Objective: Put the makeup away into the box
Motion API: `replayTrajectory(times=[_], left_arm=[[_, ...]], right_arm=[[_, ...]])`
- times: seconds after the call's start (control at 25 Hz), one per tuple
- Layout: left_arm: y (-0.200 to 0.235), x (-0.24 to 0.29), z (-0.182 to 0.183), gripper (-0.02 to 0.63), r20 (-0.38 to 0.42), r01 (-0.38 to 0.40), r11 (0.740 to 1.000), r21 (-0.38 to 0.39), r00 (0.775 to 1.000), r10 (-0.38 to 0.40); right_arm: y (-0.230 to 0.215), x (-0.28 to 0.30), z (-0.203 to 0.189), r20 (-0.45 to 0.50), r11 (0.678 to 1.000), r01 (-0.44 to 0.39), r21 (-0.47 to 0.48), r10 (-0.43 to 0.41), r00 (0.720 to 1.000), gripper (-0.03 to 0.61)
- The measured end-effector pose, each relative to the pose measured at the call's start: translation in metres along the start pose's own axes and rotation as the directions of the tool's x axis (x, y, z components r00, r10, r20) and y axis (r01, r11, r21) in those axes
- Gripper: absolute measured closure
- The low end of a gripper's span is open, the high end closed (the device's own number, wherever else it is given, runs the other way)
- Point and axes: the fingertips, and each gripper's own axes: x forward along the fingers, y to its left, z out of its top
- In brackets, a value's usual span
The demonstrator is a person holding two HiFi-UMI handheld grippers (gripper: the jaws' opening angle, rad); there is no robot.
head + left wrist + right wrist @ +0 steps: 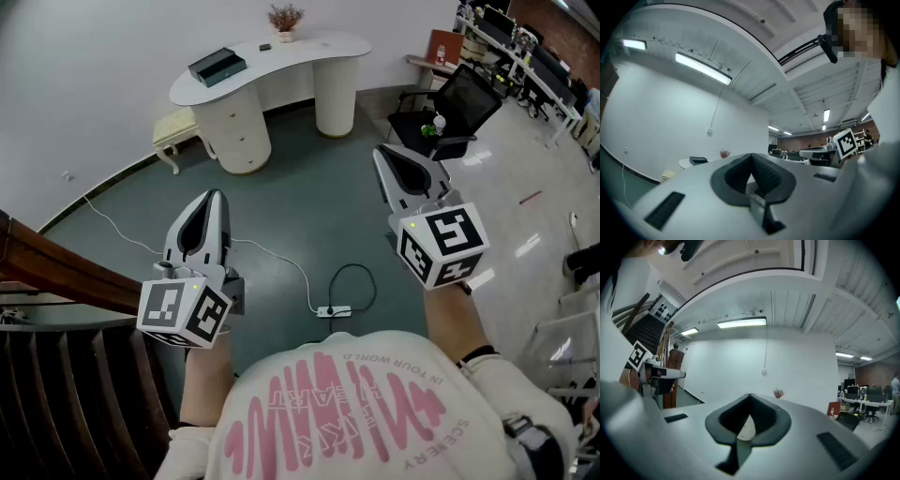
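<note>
1. Grey-green floor fills most of the head view.
2. Curved white desk stands far ahead, against the wall.
3. Left gripper and right gripper are held out over the floor, well apart and roughly level. Both have jaws clenched tip to tip, empty.
4. Dark box sits on the desk's left end, well apart from both grippers.
5. White power strip lies on the floor between the grippers.
</note>
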Motion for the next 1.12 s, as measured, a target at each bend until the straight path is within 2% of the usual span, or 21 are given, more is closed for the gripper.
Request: replayTrajectory(times=[0.28,0.56,0.76,0.92,1.12], left_arm=[[0.013,0.005,-0.008,0.609,-0.001,0.012,1.000,-0.008,1.000,-0.012],[0.031,0.005,-0.028,0.609,-0.025,0.021,0.998,-0.051,0.999,-0.023],[0.041,-0.003,-0.024,0.611,0.000,0.031,0.995,-0.094,1.000,-0.031],[0.055,-0.009,-0.036,0.611,-0.037,-0.001,0.996,-0.089,0.999,-0.002],[0.063,-0.009,-0.041,0.611,-0.048,-0.003,0.995,-0.095,0.999,-0.001]], right_arm=[[0.002,0.012,-0.011,-0.003,1.000,0.011,0.009,-0.011,1.000,0.581],[0.013,0.025,-0.028,-0.010,0.995,0.006,0.100,-0.005,1.000,0.580],[0.025,0.033,-0.025,-0.011,0.998,-0.001,0.070,0.002,1.000,0.580],[0.035,0.039,-0.031,-0.030,0.998,-0.009,0.054,0.010,0.999,0.580],[0.043,0.048,-0.035,-0.060,0.999,-0.025,0.031,0.027,0.998,0.579]])
